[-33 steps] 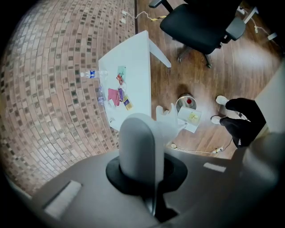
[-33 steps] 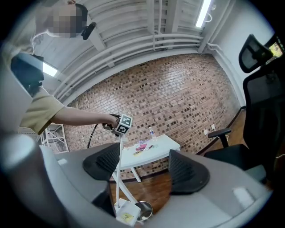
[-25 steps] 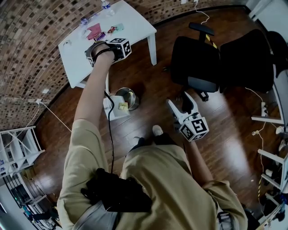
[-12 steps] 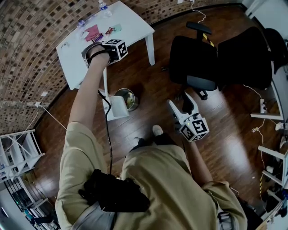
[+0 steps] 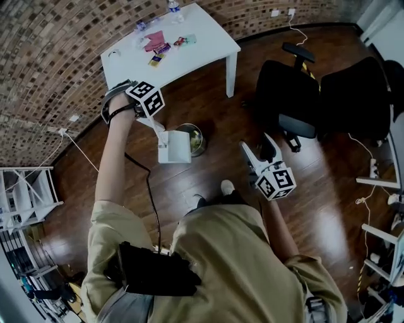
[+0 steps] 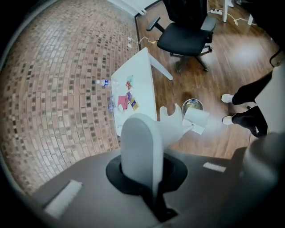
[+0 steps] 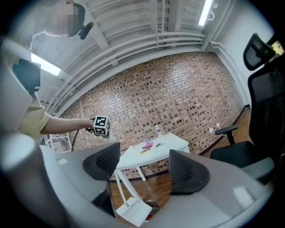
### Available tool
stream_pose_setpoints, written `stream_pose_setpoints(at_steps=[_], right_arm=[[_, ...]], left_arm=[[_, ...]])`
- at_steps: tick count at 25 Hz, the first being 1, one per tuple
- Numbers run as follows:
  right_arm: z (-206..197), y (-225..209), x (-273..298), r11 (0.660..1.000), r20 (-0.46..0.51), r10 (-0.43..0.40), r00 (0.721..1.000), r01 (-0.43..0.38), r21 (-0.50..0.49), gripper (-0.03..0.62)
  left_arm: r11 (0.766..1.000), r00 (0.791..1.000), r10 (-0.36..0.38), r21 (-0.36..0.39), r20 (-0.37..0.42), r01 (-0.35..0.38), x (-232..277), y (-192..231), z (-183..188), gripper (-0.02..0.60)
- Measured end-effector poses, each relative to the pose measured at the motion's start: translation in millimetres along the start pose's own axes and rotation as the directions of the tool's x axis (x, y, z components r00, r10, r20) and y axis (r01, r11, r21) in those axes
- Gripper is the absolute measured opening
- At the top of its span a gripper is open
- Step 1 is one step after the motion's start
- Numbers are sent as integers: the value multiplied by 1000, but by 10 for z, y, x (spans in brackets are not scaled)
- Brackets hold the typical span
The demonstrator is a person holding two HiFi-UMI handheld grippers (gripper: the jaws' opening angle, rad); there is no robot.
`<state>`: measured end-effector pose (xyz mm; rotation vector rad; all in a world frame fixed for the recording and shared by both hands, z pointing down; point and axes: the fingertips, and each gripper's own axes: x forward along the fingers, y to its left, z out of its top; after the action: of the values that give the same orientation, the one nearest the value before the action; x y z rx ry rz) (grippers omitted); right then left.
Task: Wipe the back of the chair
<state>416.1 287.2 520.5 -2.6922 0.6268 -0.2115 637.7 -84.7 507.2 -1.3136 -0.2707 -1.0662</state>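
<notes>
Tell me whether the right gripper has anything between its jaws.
No, the right gripper has its jaws apart, with only the distant white table seen through the gap.

One white table [image 5: 202, 47]; one black chair [image 5: 287, 88]; one bin [image 5: 196, 139]; one dustpan [image 5: 175, 152]; one bottle [image 5: 173, 7]

A brick wall [image 5: 50, 57] ran behind a white table [image 5: 208, 44] on a dark, glossy wood floor [image 5: 82, 189]; a white shelving rack [image 5: 28, 192] stood off to one side (strip lights [image 7: 205, 12] glowed overhead).
</notes>
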Motion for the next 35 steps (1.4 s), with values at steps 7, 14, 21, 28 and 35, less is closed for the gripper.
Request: stream_pose_setpoints(at_steps=[7, 14, 21, 28, 35], right_arm=[[-150, 368, 229, 998, -30, 64, 997, -64, 17, 331], [-315, 908, 565, 983, -67, 182, 981, -182, 10, 324], [-465, 1572, 858, 953, -102, 299, 949, -303, -23, 322], [-659, 2246, 1021, 897, -164, 427, 889, -439, -43, 322], [-935, 2850, 1045, 833, -233, 531, 815, -552, -34, 322]], left_arm=[[975, 1000, 1, -222, 27, 6, 181, -326, -1407, 3], [910, 996, -86, -405, 37, 94, 140, -886, -2356, 3], [701, 959, -210, -654, 192, 285, -101, -1558, -3183, 3], [496, 926, -267, -786, 266, 369, -388, -2490, -3711, 3], [387, 935, -256, -860, 245, 331, -647, -3095, -4117, 3]])
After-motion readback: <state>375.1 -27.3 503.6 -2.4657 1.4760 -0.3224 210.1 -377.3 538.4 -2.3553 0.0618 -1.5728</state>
